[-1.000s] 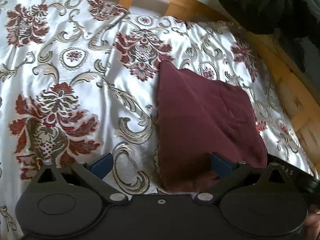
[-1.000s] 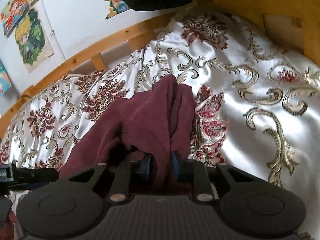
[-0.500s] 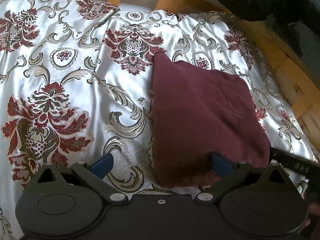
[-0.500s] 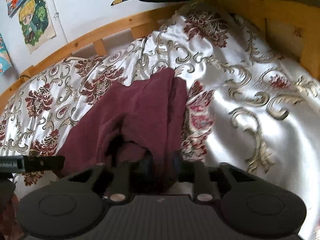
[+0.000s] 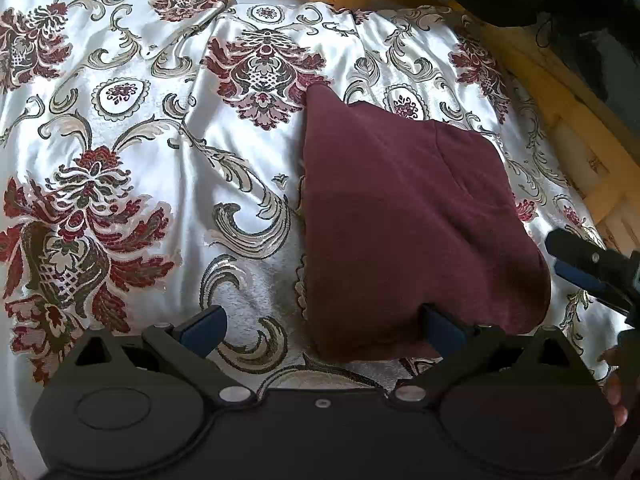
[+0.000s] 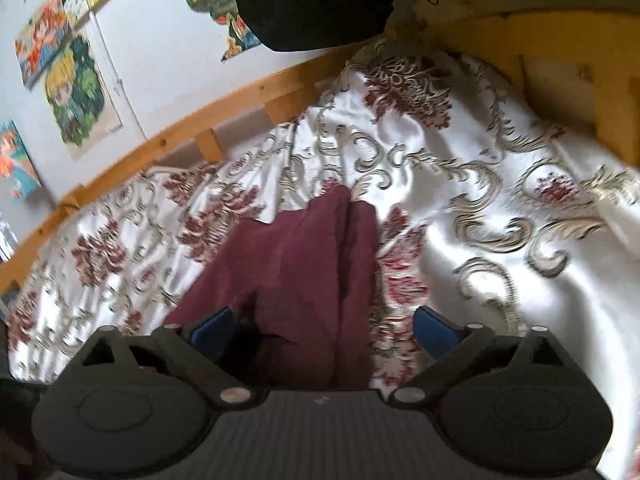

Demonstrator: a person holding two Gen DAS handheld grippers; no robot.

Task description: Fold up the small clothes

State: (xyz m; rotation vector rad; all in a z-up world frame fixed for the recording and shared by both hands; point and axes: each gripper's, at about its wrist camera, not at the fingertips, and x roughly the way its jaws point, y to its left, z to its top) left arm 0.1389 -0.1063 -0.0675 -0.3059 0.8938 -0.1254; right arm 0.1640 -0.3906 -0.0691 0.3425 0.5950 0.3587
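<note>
A folded maroon garment [image 5: 408,216] lies flat on the patterned bedspread [image 5: 152,152]. My left gripper [image 5: 322,330] is open at its near edge, with the right finger against the cloth and the left finger over bare bedspread. In the right wrist view the same garment [image 6: 296,276] lies between the spread fingers of my right gripper [image 6: 326,330], which is open and holds nothing. The right gripper also shows at the right edge of the left wrist view [image 5: 592,272].
A wooden bed rail [image 6: 168,144] runs along the far side, with a wooden frame [image 5: 576,128] at the right. A dark bundle [image 6: 316,0] hangs above the bed. Posters [image 6: 76,92] are on the wall.
My right gripper was shut on the garment's edge and has opened, letting it go. The garment has settled flat on the bedspread. My left gripper stays open.
</note>
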